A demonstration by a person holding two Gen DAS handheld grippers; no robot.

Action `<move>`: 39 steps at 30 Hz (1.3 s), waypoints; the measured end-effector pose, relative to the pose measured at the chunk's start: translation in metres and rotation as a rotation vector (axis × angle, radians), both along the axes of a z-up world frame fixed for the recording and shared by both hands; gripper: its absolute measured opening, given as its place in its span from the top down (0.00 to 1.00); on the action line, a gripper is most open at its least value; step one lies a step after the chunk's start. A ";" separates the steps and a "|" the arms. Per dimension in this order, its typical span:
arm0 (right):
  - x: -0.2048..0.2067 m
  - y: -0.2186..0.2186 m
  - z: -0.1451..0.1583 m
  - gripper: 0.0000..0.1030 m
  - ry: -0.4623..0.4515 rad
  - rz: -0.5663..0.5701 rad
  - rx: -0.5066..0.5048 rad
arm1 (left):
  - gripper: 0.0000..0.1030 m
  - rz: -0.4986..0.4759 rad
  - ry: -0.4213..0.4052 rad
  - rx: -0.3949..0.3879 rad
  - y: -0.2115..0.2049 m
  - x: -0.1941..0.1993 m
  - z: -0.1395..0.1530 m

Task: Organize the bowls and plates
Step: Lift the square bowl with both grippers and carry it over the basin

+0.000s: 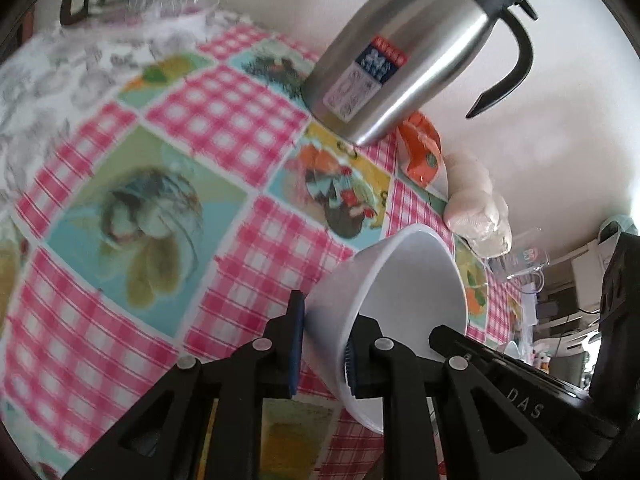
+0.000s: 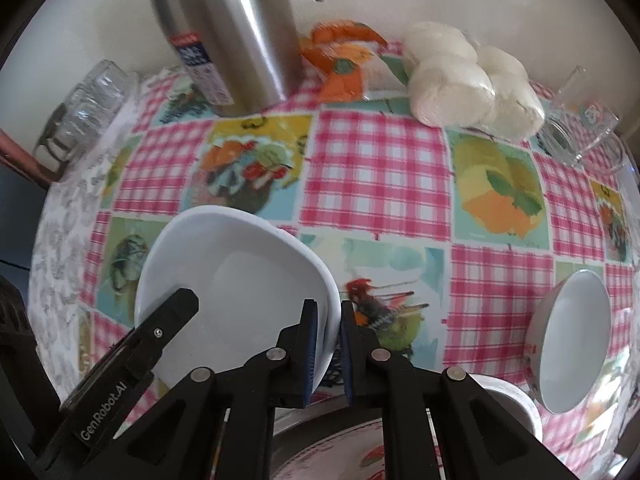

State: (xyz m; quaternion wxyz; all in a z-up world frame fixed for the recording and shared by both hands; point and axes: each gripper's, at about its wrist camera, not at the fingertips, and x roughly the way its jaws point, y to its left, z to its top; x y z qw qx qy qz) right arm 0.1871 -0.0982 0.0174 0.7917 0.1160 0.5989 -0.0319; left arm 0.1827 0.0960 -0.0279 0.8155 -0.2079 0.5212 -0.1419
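Jaws of both grippers are pinched nearly closed on the rim of one plain white plastic bowl (image 2: 236, 292): the left gripper (image 1: 322, 344) clamps its wall from one side, the right gripper (image 2: 329, 346) its near right rim, so the bowl hangs tilted just above the checked pink oilcloth desk (image 2: 380, 168). A second white bowl with red print (image 2: 572, 340) lies on its side to the right, nearer the right hand. At the near edge a patterned plate (image 2: 340, 456) shows below the right jaws. Farther back stand a steel thermos jug (image 2: 232, 28) and bagged white buns (image 2: 472, 80).
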 end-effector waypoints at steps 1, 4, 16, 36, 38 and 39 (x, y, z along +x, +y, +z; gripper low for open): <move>-0.001 0.003 0.003 0.89 -0.010 0.010 -0.007 | 0.83 0.003 -0.005 0.003 0.002 0.000 0.003; -0.002 0.009 0.010 0.89 -0.033 0.023 0.002 | 0.83 0.016 -0.013 -0.003 0.009 -0.002 0.008; -0.036 -0.011 0.049 0.89 -0.141 -0.017 0.070 | 0.83 -0.041 -0.106 0.047 -0.016 -0.022 0.054; -0.159 -0.085 0.115 0.88 -0.398 -0.177 0.146 | 0.83 -0.204 -0.311 0.142 -0.097 -0.107 0.132; -0.168 -0.090 0.114 0.87 -0.410 -0.197 0.151 | 0.83 -0.217 -0.312 0.148 -0.103 -0.111 0.132; -0.172 -0.092 0.113 0.87 -0.414 -0.204 0.153 | 0.83 -0.225 -0.313 0.153 -0.107 -0.114 0.132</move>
